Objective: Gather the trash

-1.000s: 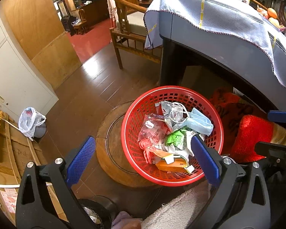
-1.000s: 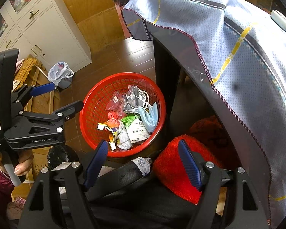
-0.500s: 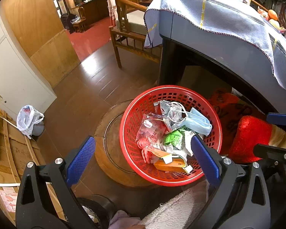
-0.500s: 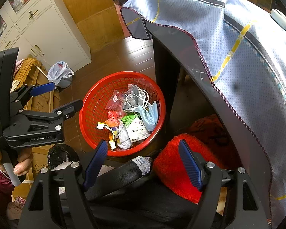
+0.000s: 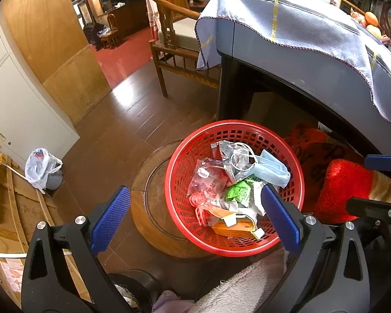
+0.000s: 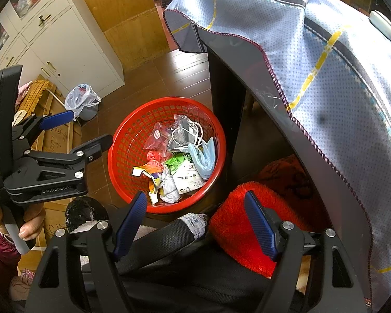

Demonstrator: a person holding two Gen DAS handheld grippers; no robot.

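A red plastic basket [image 5: 177,156] stands on a round wooden stand [image 5: 148,208] beside the table leg. It holds several pieces of trash: a blue face mask [image 5: 271,170], a green wrapper [image 5: 237,191], an orange packet [image 5: 232,225] and a clear bag with red print [image 5: 208,182]. My left gripper [image 5: 195,214] hangs open above the basket's near side with nothing between its pads. The right wrist view shows the same basket [image 6: 122,140] and mask [image 6: 204,154]. My right gripper [image 6: 195,195] is open and empty, just short of the basket's rim. The left gripper [image 6: 92,126] appears there at the left, held by a hand [image 6: 28,224].
A table draped in a blue-grey cloth [image 5: 299,26] overhangs the basket on the right. A red fluffy cushion [image 6: 250,221] and a plastic bottle [image 6: 195,224] lie near my right gripper. A small bin with a white bag [image 5: 40,167], a white cabinet [image 5: 18,104] and a wooden chair [image 5: 174,39] stand around.
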